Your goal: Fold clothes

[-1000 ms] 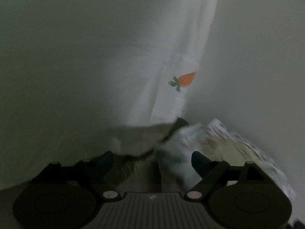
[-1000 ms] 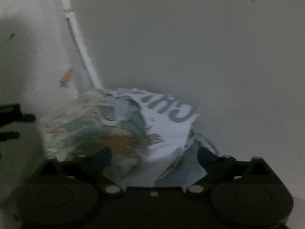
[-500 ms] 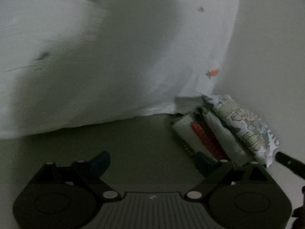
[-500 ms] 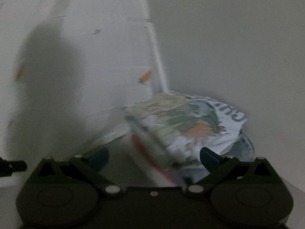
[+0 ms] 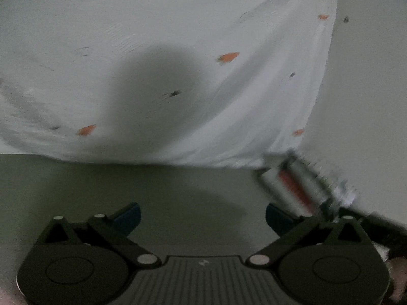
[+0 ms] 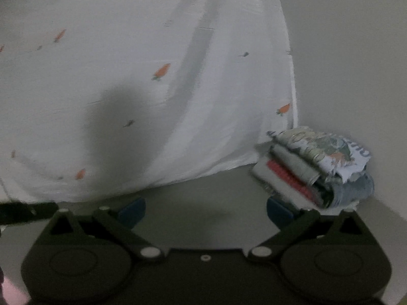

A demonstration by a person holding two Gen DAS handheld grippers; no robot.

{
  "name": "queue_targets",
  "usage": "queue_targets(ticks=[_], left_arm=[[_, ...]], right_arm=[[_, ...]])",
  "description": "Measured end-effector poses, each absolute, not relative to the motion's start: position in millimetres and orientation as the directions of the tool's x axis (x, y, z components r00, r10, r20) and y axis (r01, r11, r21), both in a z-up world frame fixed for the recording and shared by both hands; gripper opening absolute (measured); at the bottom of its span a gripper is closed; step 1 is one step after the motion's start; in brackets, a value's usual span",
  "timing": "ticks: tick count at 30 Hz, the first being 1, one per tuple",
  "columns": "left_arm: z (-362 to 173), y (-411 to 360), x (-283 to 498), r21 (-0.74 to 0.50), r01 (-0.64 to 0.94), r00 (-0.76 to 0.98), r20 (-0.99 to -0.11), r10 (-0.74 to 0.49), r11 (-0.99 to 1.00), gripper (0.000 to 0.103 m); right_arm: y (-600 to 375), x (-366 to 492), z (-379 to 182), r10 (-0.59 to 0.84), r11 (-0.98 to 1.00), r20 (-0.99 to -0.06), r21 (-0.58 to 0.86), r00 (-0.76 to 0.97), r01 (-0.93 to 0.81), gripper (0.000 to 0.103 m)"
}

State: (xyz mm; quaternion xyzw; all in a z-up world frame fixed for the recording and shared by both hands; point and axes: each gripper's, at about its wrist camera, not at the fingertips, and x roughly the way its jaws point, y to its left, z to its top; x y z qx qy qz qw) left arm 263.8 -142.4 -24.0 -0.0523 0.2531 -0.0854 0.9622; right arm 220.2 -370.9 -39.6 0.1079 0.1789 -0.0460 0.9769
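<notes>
The folded shirt that a second ago lay between both sets of jaws is now set down: it tops the pile of folded clothes point(image 6: 315, 167) at the far right corner of the tabletop point(image 6: 198, 203), against the wall and just beside the hanging white cloth point(image 6: 152, 76) with its carrot print. Both grippers have pulled back from the pile. The left gripper point(image 5: 202, 214) has jaws that are opening, with nothing between them; only bare tabletop shows in the gap, and the pile is a blur off to its right. The right gripper point(image 6: 206, 209) is released as well, jaws spread wide and empty, the pile just beyond its right finger.

So this garment looks finished: folded, stacked, let go. The likely next step is to fetch another piece, though none shows on the tabletop in either view.
</notes>
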Motion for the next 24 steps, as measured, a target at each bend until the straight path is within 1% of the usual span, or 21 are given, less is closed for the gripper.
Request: queue_targets(ticks=[2,8,14,18,24], left_arm=[[-20.2,-123.5,236.6,-0.114,0.115,0.863,-0.48,-0.156,0.987,0.103],[-17.3,-70.9,172.6,-0.125,0.112,0.85,-0.502,-0.16,0.986,0.103],[-23.7,-39.3,115.9,-0.109,0.085,0.83,-0.542,-0.13,0.99,0.103],[-27.3,-26.9,87.4,-0.134,0.077,0.804,-0.577,-0.141,0.988,0.103],[-29.3,-19.4,52.3,-0.116,0.052,0.802,-0.587,-0.11,0.992,0.103]], right_arm=[[-346.3,199.5,-35.9,-0.037,0.979,-0.361,0.172,0.932,0.106,0.103],[-279.3,145.4,-30.7,-0.049,0.994,-0.375,0.074,0.926,0.083,0.103],[-231.0,96.8,-28.7,-0.008,0.995,-0.437,0.084,0.899,0.05,0.103],[-207.2,64.8,-30.4,0.036,0.996,-0.475,0.085,0.879,0.005,0.103],[-193.9,39.0,-36.6,0.048,0.996,-0.515,0.087,0.856,-0.004,0.103]])
